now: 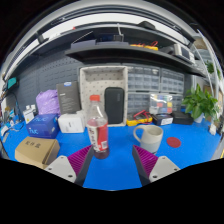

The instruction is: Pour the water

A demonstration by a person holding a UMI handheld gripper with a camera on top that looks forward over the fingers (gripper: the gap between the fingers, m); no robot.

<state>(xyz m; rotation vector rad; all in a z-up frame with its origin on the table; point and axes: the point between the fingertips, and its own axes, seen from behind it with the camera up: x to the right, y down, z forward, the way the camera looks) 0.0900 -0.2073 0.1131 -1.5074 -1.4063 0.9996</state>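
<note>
A clear plastic bottle [97, 128] with a red cap and red label stands upright on the blue table [115, 168], just ahead of my left finger. To its right, beyond my right finger, stands a pale mug [150, 137] with its handle toward the bottle. My gripper [112, 160] is open, its purple pads [79, 159] spread wide with only bare table between them. The bottle is ahead of the fingers and nothing presses on it.
A cardboard box [37, 150], a blue box [43, 125], a white box [71, 123] and a purple bag [48, 102] stand at the left. A black speaker [114, 104] is behind the bottle. A potted plant [203, 103] and a red disc [174, 142] are right.
</note>
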